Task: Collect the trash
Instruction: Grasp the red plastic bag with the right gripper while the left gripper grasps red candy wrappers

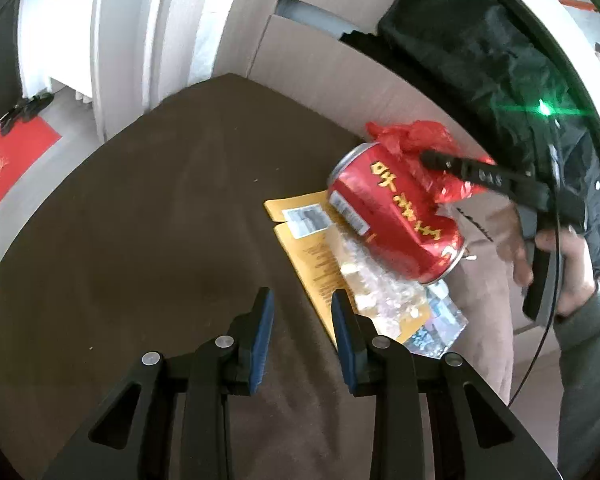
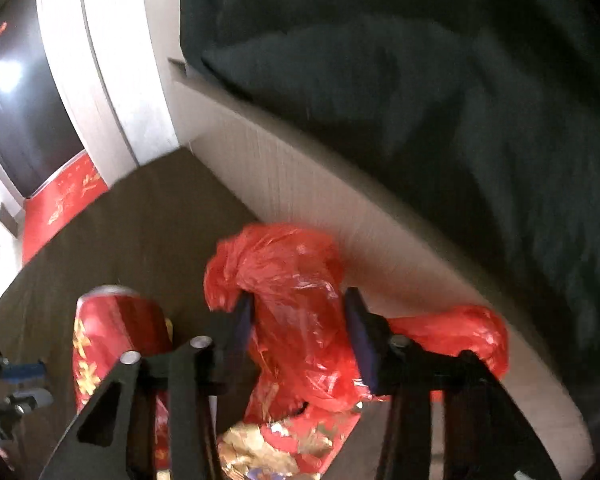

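Observation:
A red drink can (image 1: 396,212) with gold lettering lies on its side on the brown table (image 1: 140,220). It rests on a yellow paper (image 1: 312,248) and crumpled clear plastic (image 1: 384,296). A crumpled red plastic bag (image 1: 412,136) lies beside the can. In the right wrist view my right gripper (image 2: 300,320) has its jaws around the red bag (image 2: 296,300), with the pads touching its sides. The can (image 2: 116,332) lies to its left. My left gripper (image 1: 302,320) is open and empty just in front of the yellow paper.
A cardboard box (image 1: 320,68) lined with a black bin bag (image 1: 480,52) stands against the table's far right edge. It also shows in the right wrist view (image 2: 300,168). A red mat (image 1: 8,164) lies on the floor at left.

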Demonstrator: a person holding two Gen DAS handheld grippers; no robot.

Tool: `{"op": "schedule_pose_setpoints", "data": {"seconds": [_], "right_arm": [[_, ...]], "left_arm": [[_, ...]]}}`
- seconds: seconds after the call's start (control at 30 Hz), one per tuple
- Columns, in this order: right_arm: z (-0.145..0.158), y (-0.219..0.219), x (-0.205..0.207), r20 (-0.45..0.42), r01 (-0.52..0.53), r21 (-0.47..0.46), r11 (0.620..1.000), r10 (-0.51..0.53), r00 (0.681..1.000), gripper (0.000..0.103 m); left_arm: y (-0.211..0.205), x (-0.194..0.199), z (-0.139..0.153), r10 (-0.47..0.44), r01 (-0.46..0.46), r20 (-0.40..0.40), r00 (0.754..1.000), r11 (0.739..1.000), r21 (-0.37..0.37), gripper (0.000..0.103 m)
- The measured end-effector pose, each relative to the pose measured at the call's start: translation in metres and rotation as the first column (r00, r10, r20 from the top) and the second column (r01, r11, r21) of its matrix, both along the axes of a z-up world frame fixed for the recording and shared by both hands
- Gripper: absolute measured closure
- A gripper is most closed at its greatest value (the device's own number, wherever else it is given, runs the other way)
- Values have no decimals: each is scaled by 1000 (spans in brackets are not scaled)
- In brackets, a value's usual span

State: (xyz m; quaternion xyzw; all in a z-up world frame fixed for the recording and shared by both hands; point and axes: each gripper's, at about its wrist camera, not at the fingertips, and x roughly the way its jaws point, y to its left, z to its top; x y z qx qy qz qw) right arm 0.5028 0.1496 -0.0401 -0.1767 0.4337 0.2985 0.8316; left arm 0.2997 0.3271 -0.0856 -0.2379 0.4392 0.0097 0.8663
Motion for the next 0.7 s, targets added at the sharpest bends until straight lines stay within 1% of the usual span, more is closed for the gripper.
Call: {"op": "schedule_pose_setpoints", "data": {"seconds": [0.03,0.07,0.13,0.2,0.23,0.33,0.43,0.53,0.6,0.63,0.67,0.7], "right_arm": [[1,-4,-5,0,-5,9,1000,5,1000,81],[4,-10,-12,-2,-12,20,1000,12,1000,84],[14,-23,-25,26,2,21,1000,-2,1000,88],[28,-39,-39,68,25,39,999,-27,997,89],[37,-52,-47,84,48,55,997,-52,995,89],[58,-91,-67,106,117,97,988,-128,986,89],[66,-129,-86,101,151,128,980,-165,981,89],[66,-168,-105,96,171,136,976,-184,978,88],[63,-197,-117,80,192,147,970,-205,975,88],[60,-207,-120,68,202,155,967,-214,974,88],[58,-219,-125,52,214,165,963,-226,973,88],[57,-232,-131,37,231,174,957,-241,970,88]], "left_arm": [[-3,2,1,-8,8,1,1000,1000,-6,72],[-5,3,1,-13,13,0,1000,1000,-11,72],[-13,5,4,-23,23,1,1000,999,-26,72],[-23,7,10,-36,36,6,999,999,-27,72],[-34,9,15,-60,60,15,998,998,-20,72],[-67,17,31,-130,130,40,991,992,7,72],[-105,30,44,-212,210,66,975,977,39,72],[-150,50,53,-326,320,77,942,944,78,72],[-182,65,57,-389,369,74,918,909,192,72],[-191,71,58,-409,382,77,909,894,232,72],[-201,81,56,-437,403,72,897,873,275,72],[-206,90,54,-443,407,61,894,862,303,72]]}}
